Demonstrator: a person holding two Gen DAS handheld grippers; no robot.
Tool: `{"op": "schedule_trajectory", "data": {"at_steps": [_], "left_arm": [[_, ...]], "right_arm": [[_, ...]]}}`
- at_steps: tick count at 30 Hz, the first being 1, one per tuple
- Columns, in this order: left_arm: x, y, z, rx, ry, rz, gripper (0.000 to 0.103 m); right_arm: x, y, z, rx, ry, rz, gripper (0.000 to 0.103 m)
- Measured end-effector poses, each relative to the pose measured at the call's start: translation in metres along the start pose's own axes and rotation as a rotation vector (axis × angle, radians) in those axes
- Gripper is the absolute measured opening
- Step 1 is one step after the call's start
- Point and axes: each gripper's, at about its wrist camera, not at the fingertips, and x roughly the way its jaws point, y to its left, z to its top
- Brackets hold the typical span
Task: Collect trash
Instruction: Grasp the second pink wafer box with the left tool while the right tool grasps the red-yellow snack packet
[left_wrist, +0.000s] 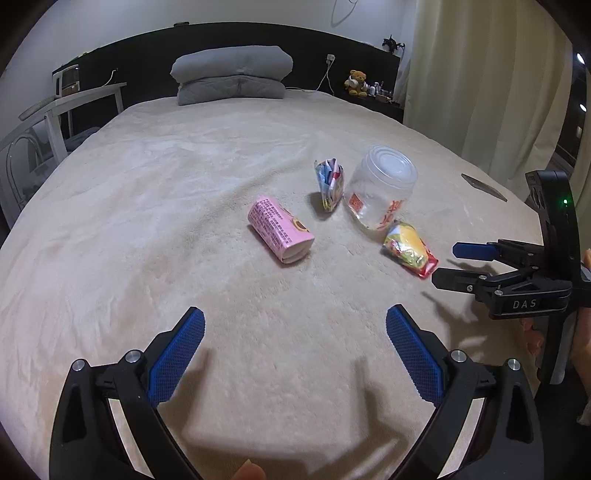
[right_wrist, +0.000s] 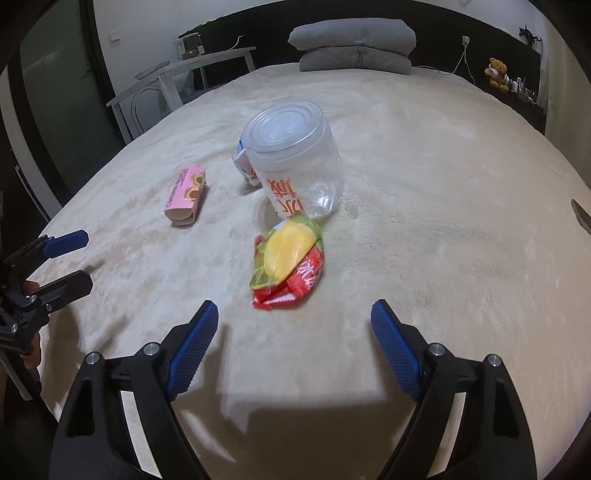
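Observation:
Several pieces of trash lie on a beige bed cover (left_wrist: 184, 206). A pink carton (left_wrist: 280, 236) (right_wrist: 186, 199) lies on its side. A crumpled blue-white wrapper (left_wrist: 330, 184) stands behind it, mostly hidden behind the jar in the right wrist view (right_wrist: 243, 162). A clear plastic jar (left_wrist: 382, 186) (right_wrist: 295, 162) lies tilted. A red-yellow-green snack bag (left_wrist: 410, 248) (right_wrist: 290, 264) lies in front of the jar. My left gripper (left_wrist: 295, 328) (right_wrist: 83, 258) is open and empty, short of the carton. My right gripper (right_wrist: 293, 321) (left_wrist: 447, 264) is open and empty, just short of the snack bag.
Grey pillows (left_wrist: 232, 75) lie at the head of the bed against a dark headboard (left_wrist: 314, 48). A white chair (left_wrist: 55, 118) stands on the left side. A teddy bear (left_wrist: 356, 83) and small items sit on a shelf at the right, beside a curtain (left_wrist: 480, 92).

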Motion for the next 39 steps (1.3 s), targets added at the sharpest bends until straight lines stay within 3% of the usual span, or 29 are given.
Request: {"op": "schedule_trajectory", "data": {"at_steps": [5,7,21,27,32,39], "left_arm": [[0.026,0.008,0.016,-0.001,0.035,-0.024,0.097],[0.036,0.009,0.020,0.005,0.051,-0.033,0.097],[0.091,0.019,0.048,-0.027,0.167,-0.011,0.096],[0.104,0.019,0.057,-0.019,0.178,-0.003,0.095],[0.107,0.025,0.064,0.003,0.148,0.038,0.054],[0.086,0.021,0.056,0.010,0.073,0.038,0.040]], "right_arm": [[0.024,0.005,0.016,-0.023,0.030,0.009,0.067],[0.032,0.009,0.019,-0.052,0.047,-0.011,0.048],[0.019,0.008,0.019,-0.082,0.009,-0.033,0.048],[0.019,0.007,0.019,-0.082,0.011,-0.031,0.048],[0.019,0.006,0.020,-0.082,0.014,-0.035,0.048],[0.016,0.004,0.015,-0.063,0.005,-0.034,0.048]]}}
